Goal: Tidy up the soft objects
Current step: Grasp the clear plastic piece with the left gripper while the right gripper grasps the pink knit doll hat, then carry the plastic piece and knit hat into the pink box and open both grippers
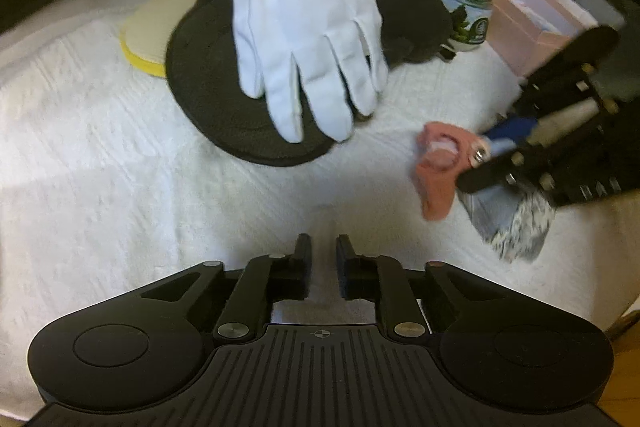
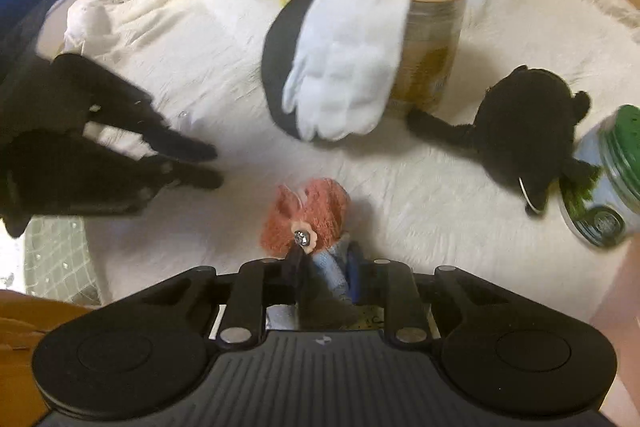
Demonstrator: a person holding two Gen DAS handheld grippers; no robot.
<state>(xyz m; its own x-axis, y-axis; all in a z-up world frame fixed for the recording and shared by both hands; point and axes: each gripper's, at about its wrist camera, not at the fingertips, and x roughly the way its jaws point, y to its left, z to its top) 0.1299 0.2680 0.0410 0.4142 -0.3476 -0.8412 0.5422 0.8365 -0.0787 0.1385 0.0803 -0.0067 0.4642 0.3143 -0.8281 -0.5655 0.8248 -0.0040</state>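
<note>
Two hand-held grippers over white fluffy blanket (image 1: 120, 167). Right hand-held gripper (image 2: 324, 267) clamped on small pink-haired plush doll in blue clothes (image 2: 308, 223), held just above blanket. Left hand-held gripper (image 1: 323, 263) empty, fingers slightly apart. Beyond doll, white fabric glove (image 1: 308, 39) lying on round black woven mat (image 1: 224, 87).

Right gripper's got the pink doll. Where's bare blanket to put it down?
Bare blanket lies ahead of the left gripper, bordered by the black round pad and the pink doll. Crowded further back: white glove, black plush, green-lidded jar, pink box.
</note>
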